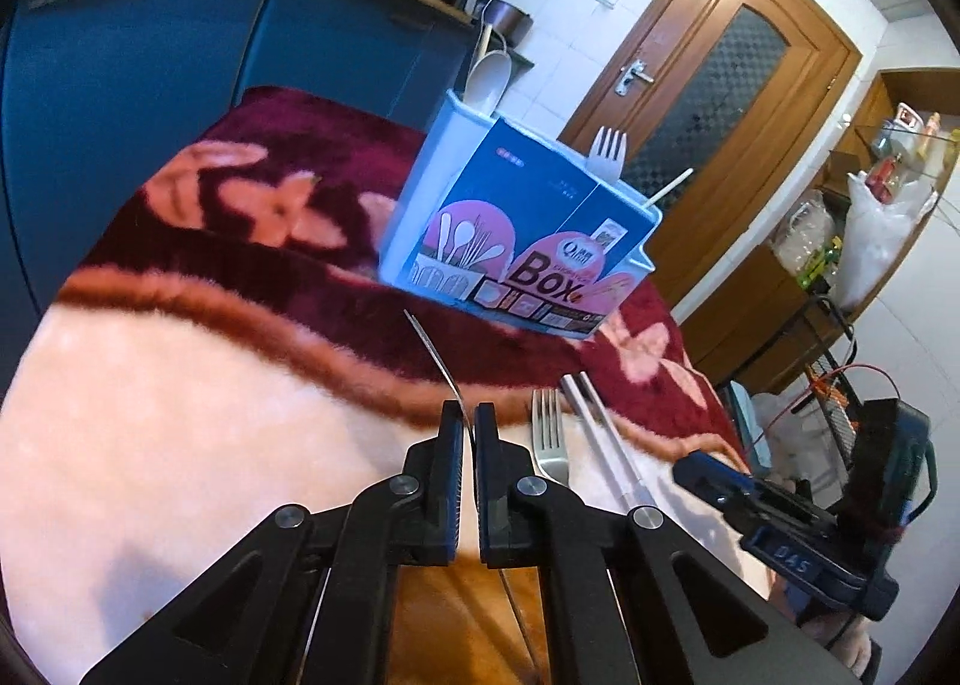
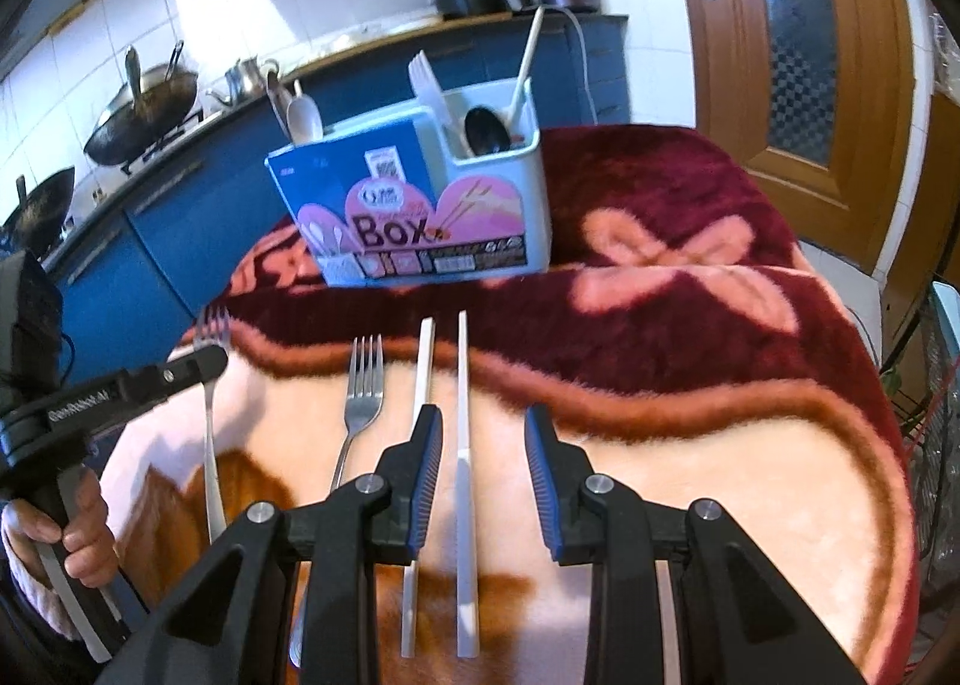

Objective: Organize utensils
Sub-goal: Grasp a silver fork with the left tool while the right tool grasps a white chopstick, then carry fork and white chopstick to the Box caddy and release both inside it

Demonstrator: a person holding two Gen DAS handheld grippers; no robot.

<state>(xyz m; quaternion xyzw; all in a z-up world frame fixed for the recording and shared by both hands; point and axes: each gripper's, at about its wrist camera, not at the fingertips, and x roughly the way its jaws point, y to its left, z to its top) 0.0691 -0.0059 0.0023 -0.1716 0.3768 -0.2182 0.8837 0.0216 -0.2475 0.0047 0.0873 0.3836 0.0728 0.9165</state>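
The left gripper (image 1: 468,421) pinches a fork (image 2: 207,415) thinly near its neck, so it may swivel or slip short of the utensil box (image 1: 516,229), while the right gripper (image 2: 483,433), part-open, straddles an ungripped white chopstick (image 2: 463,445) on the blanket (image 2: 690,445).

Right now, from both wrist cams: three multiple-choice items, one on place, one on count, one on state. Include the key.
1. The utensil box stands on:
A the counter
B the dark red part of the blanket
C the floor

2. White sticks lying on the blanket:
A one
B two
C four

3. The left gripper is:
A open and empty
B shut on a fork
C shut on a spoon

Key:
1. B, red plush lies under the box.
2. B, two white sticks lie side by side.
3. B, the closed jaws pinch the fork's handle.
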